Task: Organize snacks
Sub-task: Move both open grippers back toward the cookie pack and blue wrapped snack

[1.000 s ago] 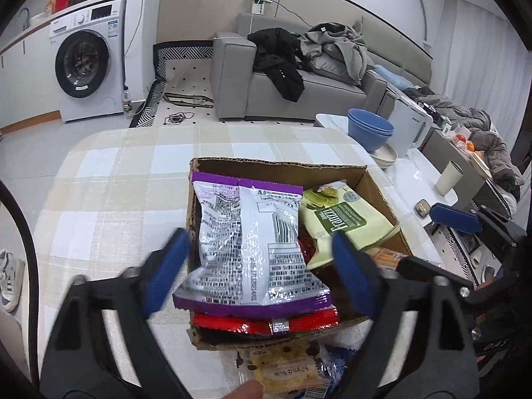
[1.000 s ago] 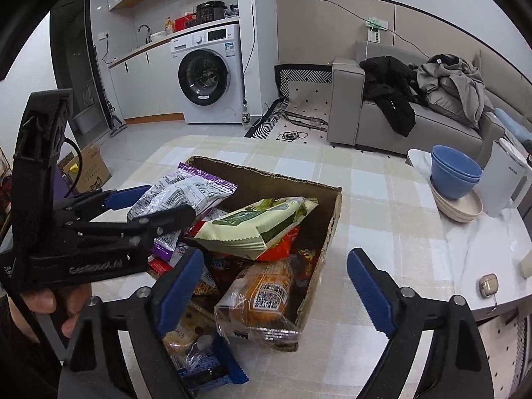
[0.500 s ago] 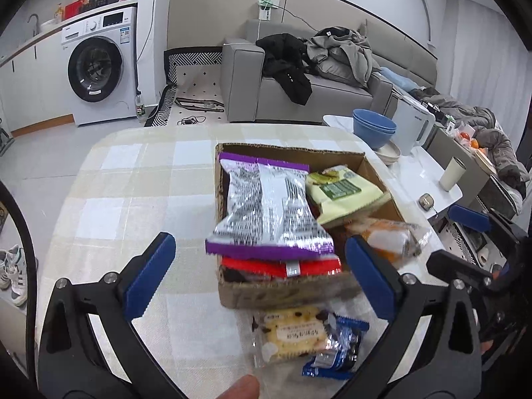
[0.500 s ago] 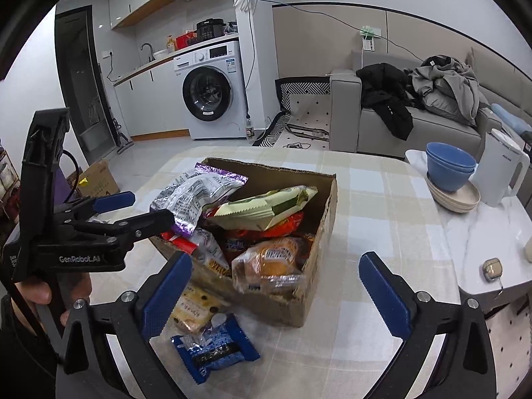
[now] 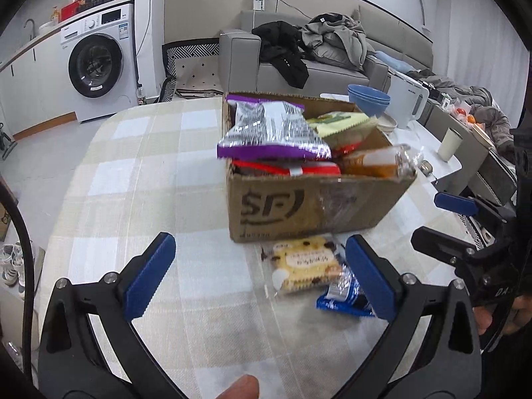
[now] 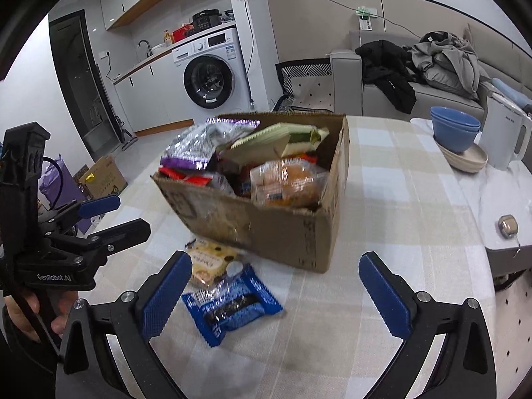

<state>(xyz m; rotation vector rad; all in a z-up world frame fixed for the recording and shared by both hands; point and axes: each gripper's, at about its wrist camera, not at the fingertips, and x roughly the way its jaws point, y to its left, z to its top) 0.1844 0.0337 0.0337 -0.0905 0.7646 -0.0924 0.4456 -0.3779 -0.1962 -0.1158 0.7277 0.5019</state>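
Observation:
A cardboard box (image 5: 299, 204) (image 6: 282, 229) full of snacks stands on the checked table. A purple and silver bag (image 5: 271, 131) (image 6: 199, 146) lies on top, beside a green packet (image 5: 335, 123) (image 6: 282, 136) and a bread pack (image 5: 372, 163) (image 6: 286, 183). On the table in front of the box lie a yellow cookie pack (image 5: 304, 262) (image 6: 209, 261) and a blue pack (image 5: 342, 296) (image 6: 232, 306). My left gripper (image 5: 259, 276) is open and empty, back from the box. My right gripper (image 6: 272, 296) is open and empty above the table, with the blue pack between its fingers.
Blue bowls (image 6: 455, 131) on a beige dish and a white kettle (image 6: 505, 133) stand at the table's far right, with a white cup (image 5: 449, 143) and a small round object (image 6: 507, 224). A grey sofa with clothes and a washing machine (image 6: 209, 79) are behind.
Both grippers have pulled back and lowered from over the box. The box now sits farther ahead, and the two packs on the table have come into full view.

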